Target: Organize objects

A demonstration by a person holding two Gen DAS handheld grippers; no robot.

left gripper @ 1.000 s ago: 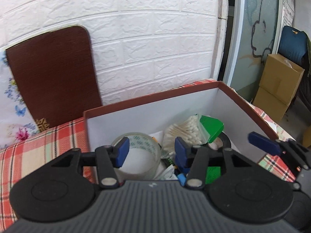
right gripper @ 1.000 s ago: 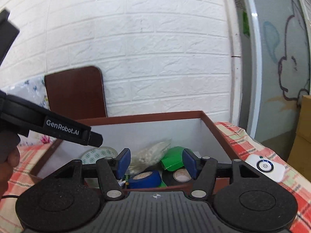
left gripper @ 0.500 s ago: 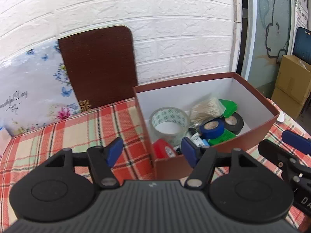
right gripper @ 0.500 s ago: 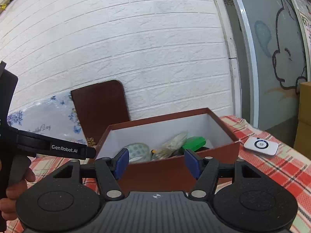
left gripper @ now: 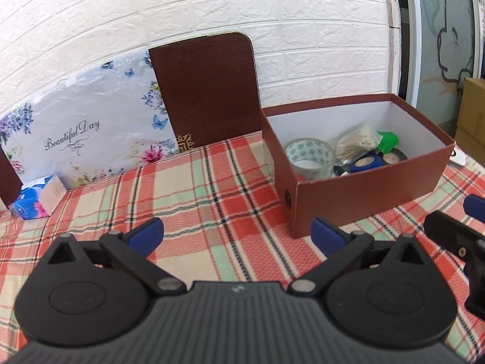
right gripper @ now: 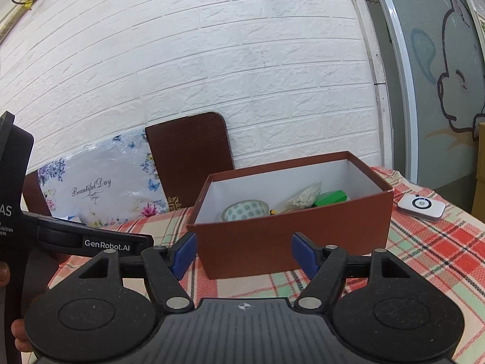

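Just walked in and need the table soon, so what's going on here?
A person is tidying small items into a box with two hand-held grippers. Right now neither holds anything: the left gripper and right gripper are both open, on the near side of the box above the checked tablecloth. The box already contains a clear tape roll, cotton swabs, a blue tape roll and something green. A small white device lies on the cloth outside, right of the box.

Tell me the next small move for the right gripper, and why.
Probably swing the open, empty right gripper right toward the small white device: it lies on the plaid tablecloth outside the open brown cardboard box, which already holds the other items.
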